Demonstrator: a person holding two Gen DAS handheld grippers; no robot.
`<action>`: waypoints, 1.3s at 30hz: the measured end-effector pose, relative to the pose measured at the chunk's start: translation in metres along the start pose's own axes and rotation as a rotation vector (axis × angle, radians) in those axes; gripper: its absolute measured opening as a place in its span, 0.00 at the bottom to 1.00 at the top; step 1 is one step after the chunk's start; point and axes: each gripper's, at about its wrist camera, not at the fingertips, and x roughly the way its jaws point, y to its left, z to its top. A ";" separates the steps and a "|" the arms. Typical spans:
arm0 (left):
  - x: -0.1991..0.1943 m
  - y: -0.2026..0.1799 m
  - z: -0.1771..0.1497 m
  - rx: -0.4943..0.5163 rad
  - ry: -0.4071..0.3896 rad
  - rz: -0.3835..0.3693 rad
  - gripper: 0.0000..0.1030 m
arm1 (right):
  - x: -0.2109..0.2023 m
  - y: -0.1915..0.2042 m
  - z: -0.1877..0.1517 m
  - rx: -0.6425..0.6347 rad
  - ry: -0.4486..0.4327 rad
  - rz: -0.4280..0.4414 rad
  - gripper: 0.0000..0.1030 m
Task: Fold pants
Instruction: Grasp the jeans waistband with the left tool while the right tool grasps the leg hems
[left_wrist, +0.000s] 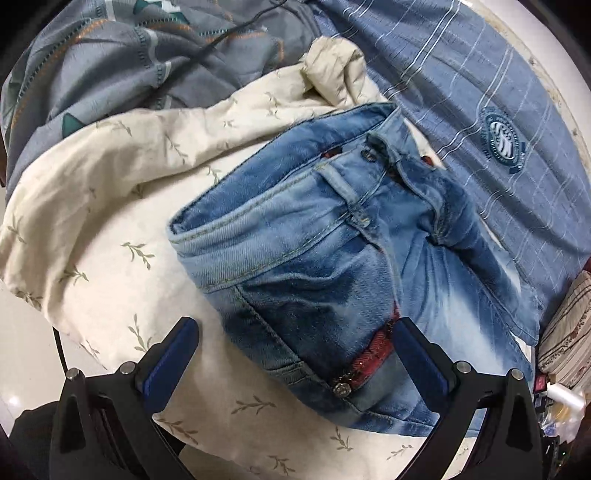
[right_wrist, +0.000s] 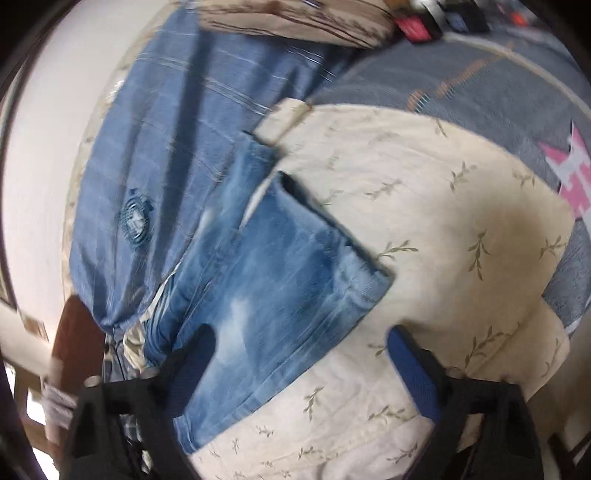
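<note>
The jeans (left_wrist: 332, 258) lie bunched at frame centre on a cream leaf-print sheet (left_wrist: 110, 221) — a blue checked shirt (left_wrist: 480, 110) sits upper right. Both the left claw (left_wrist: 295, 343) and right claw (right_wrist: 301, 350) gape wide, gripping nothing — denim lies between their fingers.

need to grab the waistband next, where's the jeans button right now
In the left wrist view the button sits right of centre on the jeans waistband, near the blue checked cloth.

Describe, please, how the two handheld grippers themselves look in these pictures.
Both look alike. The left gripper has two black angular fingers with blue pads on their inner faces and round silver bolt heads on the black frame. The right gripper shows the same black fingers and blue pads.
</note>
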 end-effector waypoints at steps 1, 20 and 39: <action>0.001 0.001 0.000 -0.007 0.003 -0.003 0.99 | 0.002 -0.001 0.003 0.002 0.005 0.008 0.80; -0.015 0.027 0.019 -0.092 0.011 -0.002 0.09 | 0.023 0.026 0.015 -0.169 0.016 -0.165 0.08; -0.071 0.027 -0.003 -0.052 -0.107 0.067 0.52 | -0.020 0.002 0.005 -0.103 0.026 -0.273 0.30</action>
